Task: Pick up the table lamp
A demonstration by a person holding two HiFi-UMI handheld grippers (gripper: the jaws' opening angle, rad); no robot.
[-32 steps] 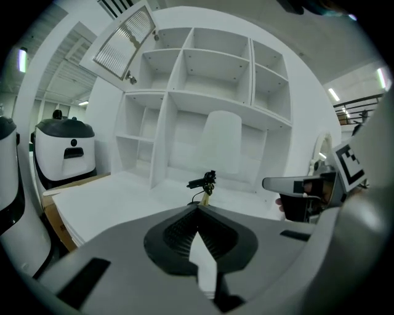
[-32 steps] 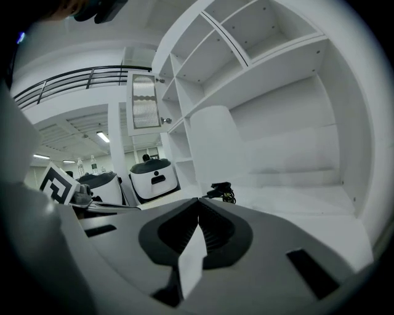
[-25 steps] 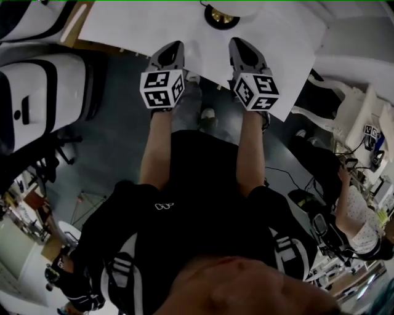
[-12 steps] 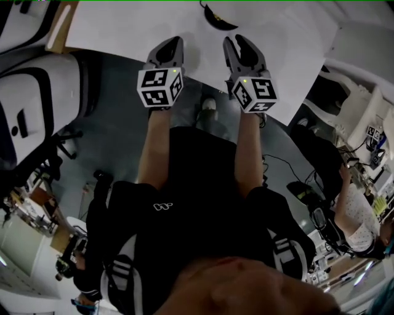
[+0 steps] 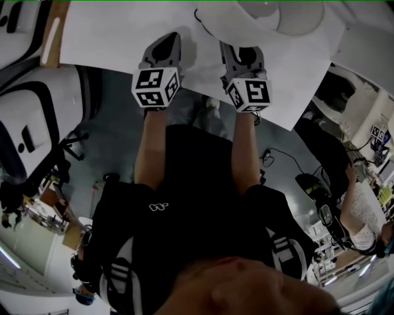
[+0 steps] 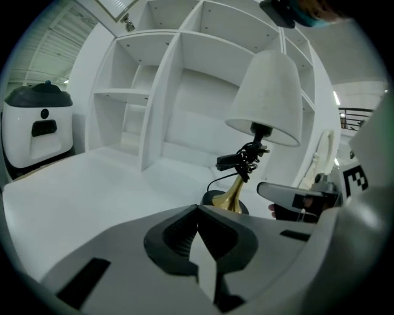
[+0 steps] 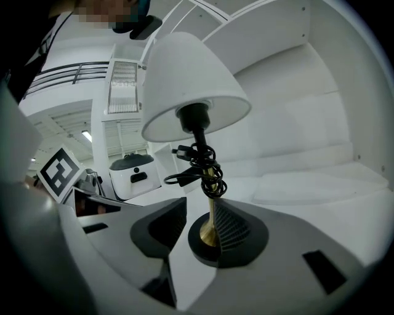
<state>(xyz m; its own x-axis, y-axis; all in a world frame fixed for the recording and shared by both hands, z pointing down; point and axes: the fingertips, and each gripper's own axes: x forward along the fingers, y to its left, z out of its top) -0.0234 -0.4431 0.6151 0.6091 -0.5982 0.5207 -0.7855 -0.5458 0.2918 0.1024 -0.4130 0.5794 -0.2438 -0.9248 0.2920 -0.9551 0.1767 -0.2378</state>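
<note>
The table lamp has a white shade point(image 6: 268, 98), a brass stem point(image 7: 211, 215) wrapped in black cord, and a round black base point(image 6: 212, 198). It stands on the white table point(image 5: 123, 31), its shade point(image 5: 265, 9) at the head view's top edge. My right gripper point(image 7: 198, 212) is open. Its jaws have just been opening, and the stem stands just ahead in the gap, untouched. My left gripper point(image 6: 198, 209) is shut and empty, pointing at the base from the lamp's left. Both grippers, left point(image 5: 163, 49) and right point(image 5: 241, 52), reach over the table's near edge.
A white shelf unit point(image 6: 166, 92) stands on the table behind the lamp. A white and black machine point(image 5: 31, 117) sits left of the table. A seated person point(image 5: 363, 212) and cluttered equipment are at the right. The table's near edge point(image 5: 203, 95) runs under my wrists.
Both grippers have moved forward over the table toward the lamp. The right jaws went from shut to open. The lamp shade now fills more of the head view's top.
</note>
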